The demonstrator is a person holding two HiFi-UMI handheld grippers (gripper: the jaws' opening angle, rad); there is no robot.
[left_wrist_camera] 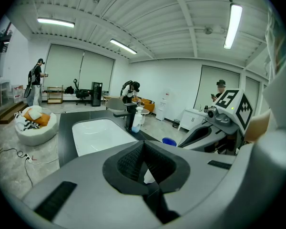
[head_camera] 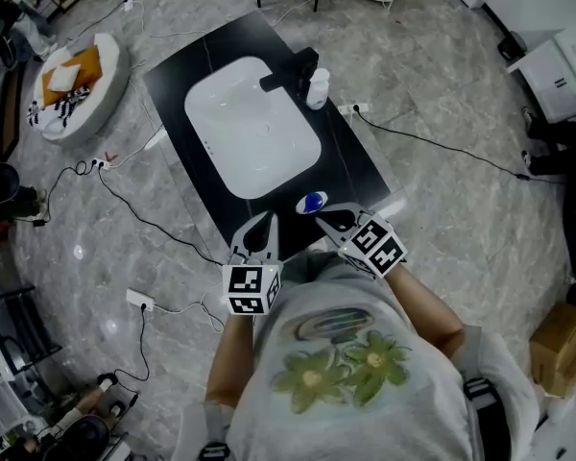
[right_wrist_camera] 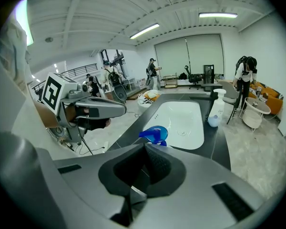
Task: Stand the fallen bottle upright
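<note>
A bottle with a blue spray top (head_camera: 312, 202) is at the near edge of the black counter (head_camera: 360, 166), in front of the white sink (head_camera: 252, 128). Only its blue top shows, in the right gripper view (right_wrist_camera: 154, 133) and the left gripper view (left_wrist_camera: 169, 141); I cannot tell whether it stands or lies. My left gripper (head_camera: 266, 221) (left_wrist_camera: 143, 143) is at the counter's near edge, left of the bottle, jaws together and empty. My right gripper (head_camera: 324, 220) (right_wrist_camera: 145, 145) is just short of the blue top, jaws together, not touching it.
A black faucet (head_camera: 293, 70) and a white soap dispenser (head_camera: 317, 88) stand at the sink's far right. On the floor lie cables, a power strip (head_camera: 139, 301), a round cushion (head_camera: 77, 84) at left and a cardboard box (head_camera: 562, 349) at right. People stand in the background.
</note>
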